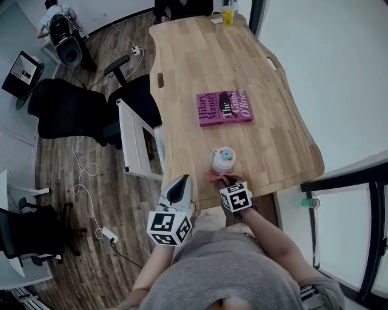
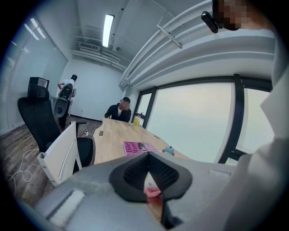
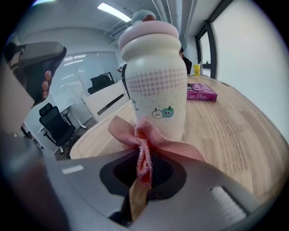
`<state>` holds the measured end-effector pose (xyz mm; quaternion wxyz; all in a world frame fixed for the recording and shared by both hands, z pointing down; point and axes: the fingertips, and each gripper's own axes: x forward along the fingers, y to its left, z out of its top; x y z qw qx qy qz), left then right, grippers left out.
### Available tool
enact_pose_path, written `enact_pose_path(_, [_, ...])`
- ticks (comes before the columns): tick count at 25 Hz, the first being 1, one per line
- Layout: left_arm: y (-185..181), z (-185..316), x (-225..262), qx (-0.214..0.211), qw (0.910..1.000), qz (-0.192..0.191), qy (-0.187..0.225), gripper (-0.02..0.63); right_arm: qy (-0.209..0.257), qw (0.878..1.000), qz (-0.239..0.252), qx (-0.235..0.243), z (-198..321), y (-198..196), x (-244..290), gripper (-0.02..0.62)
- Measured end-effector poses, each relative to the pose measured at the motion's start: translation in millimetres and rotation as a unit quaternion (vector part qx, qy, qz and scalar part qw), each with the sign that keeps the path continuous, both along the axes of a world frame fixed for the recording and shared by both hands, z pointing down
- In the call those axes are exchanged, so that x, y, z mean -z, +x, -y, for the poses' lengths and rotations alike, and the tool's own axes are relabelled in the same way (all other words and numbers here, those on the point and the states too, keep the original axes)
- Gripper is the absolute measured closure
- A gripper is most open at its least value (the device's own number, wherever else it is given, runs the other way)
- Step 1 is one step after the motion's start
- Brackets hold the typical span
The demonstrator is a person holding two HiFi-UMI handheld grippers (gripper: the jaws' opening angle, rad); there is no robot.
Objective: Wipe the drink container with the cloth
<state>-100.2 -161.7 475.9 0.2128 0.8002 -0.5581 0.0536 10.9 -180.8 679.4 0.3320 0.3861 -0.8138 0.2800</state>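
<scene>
The drink container (image 1: 222,158), a white bottle with a pink lid and blue knob, stands upright near the table's near edge. It fills the right gripper view (image 3: 156,81). My right gripper (image 1: 225,180) (image 3: 143,173) is shut on a pink cloth (image 3: 144,142) bunched against the bottle's base; the cloth (image 1: 216,177) shows just below the bottle in the head view. My left gripper (image 1: 180,184) (image 2: 151,180) hangs off the table's left edge, jaws together with nothing held. The left gripper view catches only the bottle's blue top (image 2: 169,150).
A pink book (image 1: 224,109) (image 3: 201,92) lies mid-table on the wooden table (image 1: 194,60). A yellow cup (image 1: 228,15) stands at the far end, where a person sits. A white chair (image 1: 136,136) and black office chairs (image 1: 66,109) stand left. Cables trail on the floor.
</scene>
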Motion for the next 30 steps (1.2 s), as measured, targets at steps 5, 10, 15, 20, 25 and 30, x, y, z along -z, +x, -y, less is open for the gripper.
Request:
enact_pose_path(5, [0.1,-2.8,1.7,0.0,1.0,0.001,0.003,0.603,0.003,1.0,-0.003,0.0,-1.4,1.4,-1.6,0.565])
enact_pose_path(10, [3.6,-4.4,5.4,-0.002,1.0,-0.001,0.008,0.603,0.009,1.0,0.001,-0.004,-8.0,10.7,7.4,0.566])
enact_pose_path(15, [9.6,-6.4,7.3,-0.009,0.9999,-0.003,0.013,0.604,0.025,0.999,0.016,-0.013,-15.9,28.8,28.8,0.566])
enact_pose_path(20, [14.4,-10.3,6.6,-0.015,0.9998,-0.004,0.013,0.604,0.053,0.998,0.028,-0.012,-18.3,45.2,59.3,0.566])
enact_pose_path(25, [18.8,-11.4,7.3,-0.02,0.9997,-0.007,0.016,0.603,0.086,0.996,0.031,-0.001,-15.7,59.5,90.2,0.566])
enact_pose_path(30, [17.5,-12.7,8.7,-0.02,0.9996,-0.01,0.017,0.603,0.119,0.992,0.042,-0.003,-6.8,67.2,122.0,0.566])
